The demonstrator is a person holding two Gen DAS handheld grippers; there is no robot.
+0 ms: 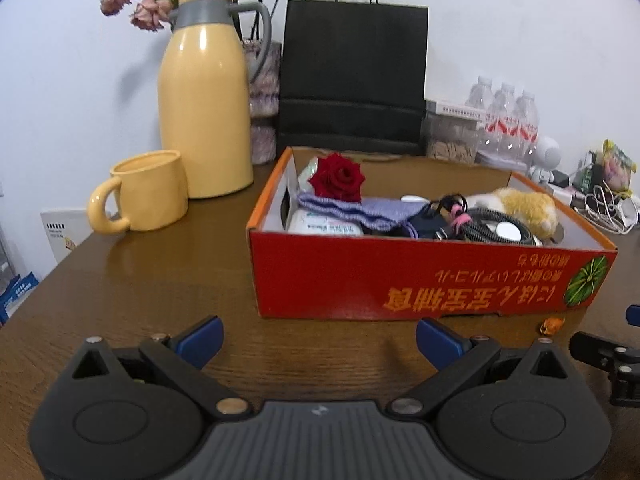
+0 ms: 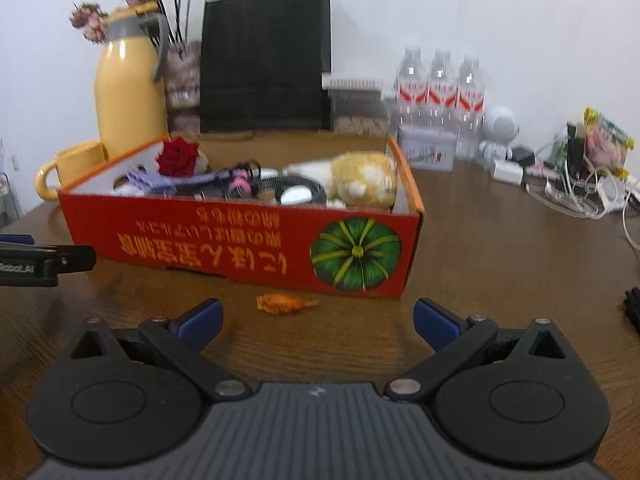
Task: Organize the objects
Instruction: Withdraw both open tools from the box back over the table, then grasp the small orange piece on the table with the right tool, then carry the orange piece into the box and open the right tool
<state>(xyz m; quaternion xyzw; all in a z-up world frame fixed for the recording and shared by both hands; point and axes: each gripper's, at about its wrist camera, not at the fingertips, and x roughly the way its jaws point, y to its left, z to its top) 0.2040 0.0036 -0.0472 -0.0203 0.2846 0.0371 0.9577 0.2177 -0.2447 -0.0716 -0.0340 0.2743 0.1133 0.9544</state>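
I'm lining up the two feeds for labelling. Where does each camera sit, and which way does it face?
Left wrist: behind the open left tool, low over the brown wooden table, facing the red cardboard box; the right tool's tip shows at right.
Right wrist: behind the open right tool, facing the box's pumpkin-printed end; the left tool's tip shows at left.
Shared: box, yellow thermos jug, small orange dried bud.

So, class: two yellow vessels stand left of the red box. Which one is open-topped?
The short yellow ceramic mug; the tall yellow thermos jug behind it has a lid.
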